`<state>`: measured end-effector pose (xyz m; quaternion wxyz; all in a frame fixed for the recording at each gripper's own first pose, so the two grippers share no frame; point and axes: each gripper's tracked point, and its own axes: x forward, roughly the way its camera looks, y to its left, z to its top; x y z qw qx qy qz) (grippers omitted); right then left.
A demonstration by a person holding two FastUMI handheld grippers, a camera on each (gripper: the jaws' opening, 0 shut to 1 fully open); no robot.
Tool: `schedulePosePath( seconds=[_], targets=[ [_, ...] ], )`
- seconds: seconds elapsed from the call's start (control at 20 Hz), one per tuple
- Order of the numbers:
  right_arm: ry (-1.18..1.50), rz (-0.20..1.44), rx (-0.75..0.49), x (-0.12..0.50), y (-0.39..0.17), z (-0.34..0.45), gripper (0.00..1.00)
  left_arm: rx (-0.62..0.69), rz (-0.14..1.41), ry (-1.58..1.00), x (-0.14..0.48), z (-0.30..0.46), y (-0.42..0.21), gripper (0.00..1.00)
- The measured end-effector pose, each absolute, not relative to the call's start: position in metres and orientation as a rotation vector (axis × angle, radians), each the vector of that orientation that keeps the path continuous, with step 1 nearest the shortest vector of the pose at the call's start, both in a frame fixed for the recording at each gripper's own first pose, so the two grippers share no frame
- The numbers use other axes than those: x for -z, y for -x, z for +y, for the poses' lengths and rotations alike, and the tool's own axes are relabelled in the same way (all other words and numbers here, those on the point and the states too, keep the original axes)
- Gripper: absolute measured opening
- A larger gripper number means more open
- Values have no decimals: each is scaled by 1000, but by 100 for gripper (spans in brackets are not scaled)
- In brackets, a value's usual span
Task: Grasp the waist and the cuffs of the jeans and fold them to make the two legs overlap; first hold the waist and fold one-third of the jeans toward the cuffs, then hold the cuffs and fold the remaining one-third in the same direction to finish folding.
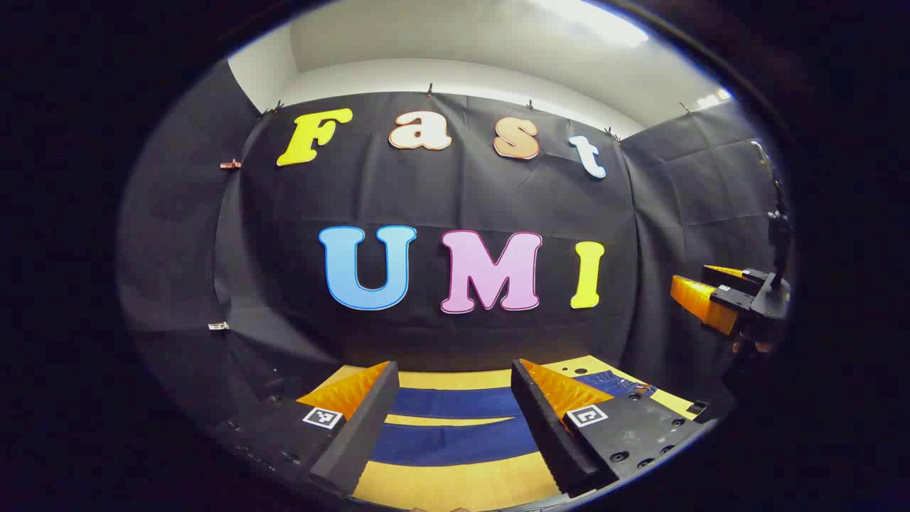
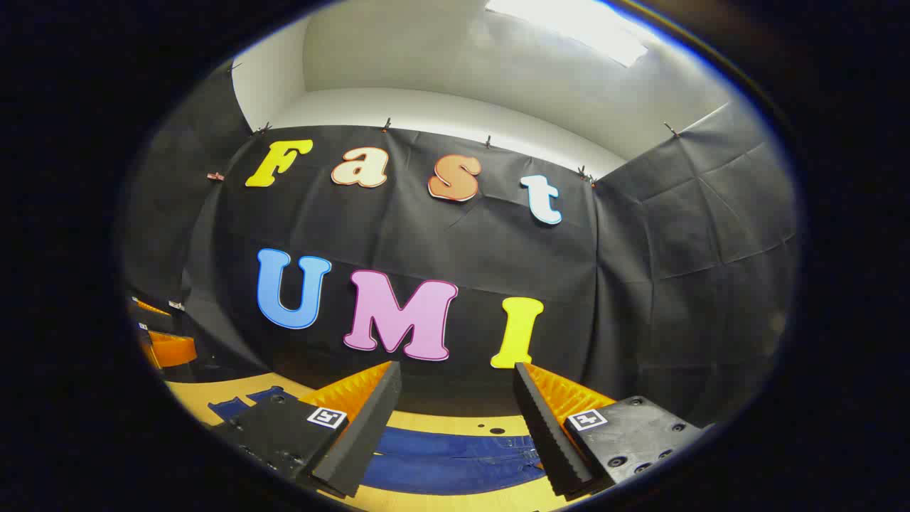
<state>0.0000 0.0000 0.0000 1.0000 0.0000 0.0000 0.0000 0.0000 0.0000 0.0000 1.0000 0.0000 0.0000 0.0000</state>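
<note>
Jeans of dark blue denim [image 1: 455,427] lie spread flat on the yellow wooden tabletop [image 1: 455,487], both legs showing as two parallel blue bands with a strip of bare table between them. Left gripper [image 1: 455,409] hangs above the legs, its two fingers set wide apart, nothing between them, not touching the cloth. Right of that gripper, the denim shows stitching and a darker seamed part near the table's far edge. In the right gripper view the jeans [image 2: 455,462] run across the bottom, seams and pocket stitching visible by the right finger, a further patch of blue at lower left on the tabletop [image 2: 213,391]. Right gripper [image 2: 455,419] also hangs over the denim, fingers well apart, empty, clear of the fabric. From the left gripper view the right gripper [image 1: 700,299] appears at the right edge, raised well above the table. From the right gripper view the left gripper [image 2: 160,345] sits at the far left edge, partly cut off. Black cloth wall [image 1: 462,199] behind the table.
</note>
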Motion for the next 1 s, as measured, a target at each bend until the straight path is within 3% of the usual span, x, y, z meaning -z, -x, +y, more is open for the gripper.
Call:
schedulePosePath(
  seconds=[0.55,1.0],
  targets=[
    [-26,31,26,27,-36,-14,96,-51,13,20,-4,22,-59,99],
    [-17,87,-26,57,-59,-5,96,-86,63,27,10,29,-89,99]
  ],
)
